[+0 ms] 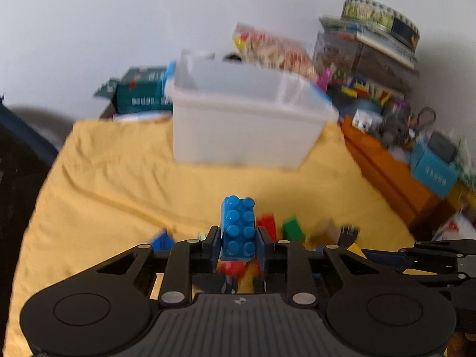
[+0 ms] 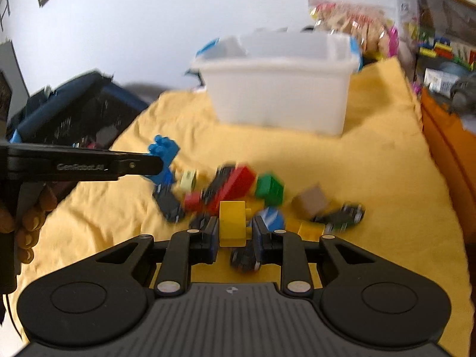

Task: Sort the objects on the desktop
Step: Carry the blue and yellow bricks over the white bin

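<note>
Between my left gripper's pads stands a blue brick, studs facing the camera, pinched at its lower half with the jaws drawn nearly together on it. My right gripper is narrowed the same way on a yellow brick, gripped across its flat sides, one stud poking out to the right. Both bricks hang above the loose pile on the yellow cloth; the white bin stands beyond the pile, well apart from both bricks, open-topped and, I judge, where they belong.

What worries me is slip. These bricks are hard, glossy plastic with smooth walls, and the blue one is held low, most of its height above the pads, so a quick swing could pivot it out. The yellow one sits slightly off-centre, closer to the left pad's edge, so it could twist. My two tools are near each other; in the right view the left one crosses just beside the pile, so carrying both to the bin at once risks a knock. The bin's walls are thin, milky plastic with a rolled rim, and a brick could clip that lip and bounce off. The cloth is soft and creased, so a dropped brick would likely stay put.
</note>
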{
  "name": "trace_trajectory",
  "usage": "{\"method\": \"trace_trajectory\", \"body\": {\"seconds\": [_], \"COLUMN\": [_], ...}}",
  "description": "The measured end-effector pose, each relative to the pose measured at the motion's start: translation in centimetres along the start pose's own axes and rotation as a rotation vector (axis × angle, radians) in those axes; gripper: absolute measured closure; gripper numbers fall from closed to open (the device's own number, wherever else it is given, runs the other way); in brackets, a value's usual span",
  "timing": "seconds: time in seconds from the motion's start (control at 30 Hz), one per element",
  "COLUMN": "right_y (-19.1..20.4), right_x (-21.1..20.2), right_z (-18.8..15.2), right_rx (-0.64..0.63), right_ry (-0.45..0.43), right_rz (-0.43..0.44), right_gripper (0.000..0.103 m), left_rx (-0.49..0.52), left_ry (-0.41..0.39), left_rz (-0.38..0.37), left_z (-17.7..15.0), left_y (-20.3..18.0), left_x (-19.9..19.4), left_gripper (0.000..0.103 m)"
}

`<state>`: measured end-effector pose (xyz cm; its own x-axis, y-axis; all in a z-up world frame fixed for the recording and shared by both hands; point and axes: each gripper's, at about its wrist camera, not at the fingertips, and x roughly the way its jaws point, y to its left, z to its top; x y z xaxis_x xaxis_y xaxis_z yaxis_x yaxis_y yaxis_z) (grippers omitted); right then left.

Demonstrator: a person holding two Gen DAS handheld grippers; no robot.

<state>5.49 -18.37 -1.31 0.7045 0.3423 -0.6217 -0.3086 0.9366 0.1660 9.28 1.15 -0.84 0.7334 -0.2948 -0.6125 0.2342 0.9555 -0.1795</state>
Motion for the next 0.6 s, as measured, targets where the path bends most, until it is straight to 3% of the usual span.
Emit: {"method": "trace_trajectory", "body": {"seconds": [0.37, 0.6], "right_y": [-3.9, -6.2], "right_x": [1.6, 5.6], "right_z": [11.6, 17.5], "right_rx": [0.021, 0.03], "right_ry": [-0.153, -0.119], "right_rz": [-0.036, -0.064], "right_gripper": [0.077, 0.077], "left_rx": [0.007, 0.012], "left_ry": [-0.126, -0.113], "left_rz": [0.006, 0.009], "left_z": [11.0, 16.4], "left_y": [1.0, 1.3], "left_x": [1.6, 5.6], "left_gripper": [0.075, 0.075]}}
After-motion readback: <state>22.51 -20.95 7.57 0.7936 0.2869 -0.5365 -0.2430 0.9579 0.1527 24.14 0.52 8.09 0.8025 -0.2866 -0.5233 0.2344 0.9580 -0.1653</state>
